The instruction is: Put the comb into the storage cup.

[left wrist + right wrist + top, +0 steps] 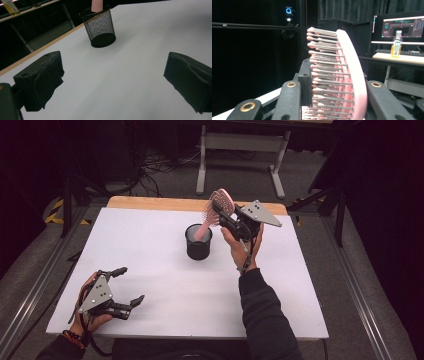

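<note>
text: none legible | monitor [403, 25], bottle [396, 46]: unreadable

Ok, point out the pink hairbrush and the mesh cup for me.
pink hairbrush [352, 75], right gripper view, on the pink back of its head.
mesh cup [100, 25], left gripper view, on its mesh wall.

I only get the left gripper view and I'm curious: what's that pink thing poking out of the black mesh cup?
Observer: A pink hairbrush; your view cuts off its bristly head.
Operator: Is anything holding it?
Observer: Yes, the right gripper is shut on the head.
Operator: Does it stand straight?
Observer: No, in the high view it leans to the right, with its handle end inside the cup.
</note>
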The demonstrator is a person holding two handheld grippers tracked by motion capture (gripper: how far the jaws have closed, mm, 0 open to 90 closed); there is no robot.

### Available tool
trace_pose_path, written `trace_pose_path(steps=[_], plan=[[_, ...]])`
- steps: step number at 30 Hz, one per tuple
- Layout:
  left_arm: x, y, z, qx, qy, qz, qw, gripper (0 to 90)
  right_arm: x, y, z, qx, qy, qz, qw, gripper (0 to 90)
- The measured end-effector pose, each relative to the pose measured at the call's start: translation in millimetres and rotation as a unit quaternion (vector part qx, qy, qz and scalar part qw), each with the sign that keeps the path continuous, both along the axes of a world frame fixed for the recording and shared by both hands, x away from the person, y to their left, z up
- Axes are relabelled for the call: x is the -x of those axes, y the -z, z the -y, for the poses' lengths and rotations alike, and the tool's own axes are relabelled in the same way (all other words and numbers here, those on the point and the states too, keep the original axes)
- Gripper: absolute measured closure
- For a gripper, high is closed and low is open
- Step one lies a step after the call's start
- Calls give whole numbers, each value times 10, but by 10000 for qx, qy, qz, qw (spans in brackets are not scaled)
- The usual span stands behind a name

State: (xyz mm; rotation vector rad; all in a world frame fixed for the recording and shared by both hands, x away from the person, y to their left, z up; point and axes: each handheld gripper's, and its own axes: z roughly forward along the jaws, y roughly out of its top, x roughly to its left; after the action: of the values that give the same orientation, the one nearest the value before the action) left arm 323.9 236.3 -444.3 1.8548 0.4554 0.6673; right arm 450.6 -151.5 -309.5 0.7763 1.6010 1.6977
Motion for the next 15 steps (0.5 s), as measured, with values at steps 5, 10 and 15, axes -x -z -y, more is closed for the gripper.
trace_pose_path(steps=[5,10,15], plan=[[0,-1,-2,-7,4,-11,10000,34,-39,86,-22,-76,23,-124,9999,634],[1,0,-1,0,32,-25,10000,34,-77,188,-28,-70,38,-252,9997,634],[0,1,2,-19,27,-21,10000,35,-105,311,-27,-175,16,-426,9989,634]])
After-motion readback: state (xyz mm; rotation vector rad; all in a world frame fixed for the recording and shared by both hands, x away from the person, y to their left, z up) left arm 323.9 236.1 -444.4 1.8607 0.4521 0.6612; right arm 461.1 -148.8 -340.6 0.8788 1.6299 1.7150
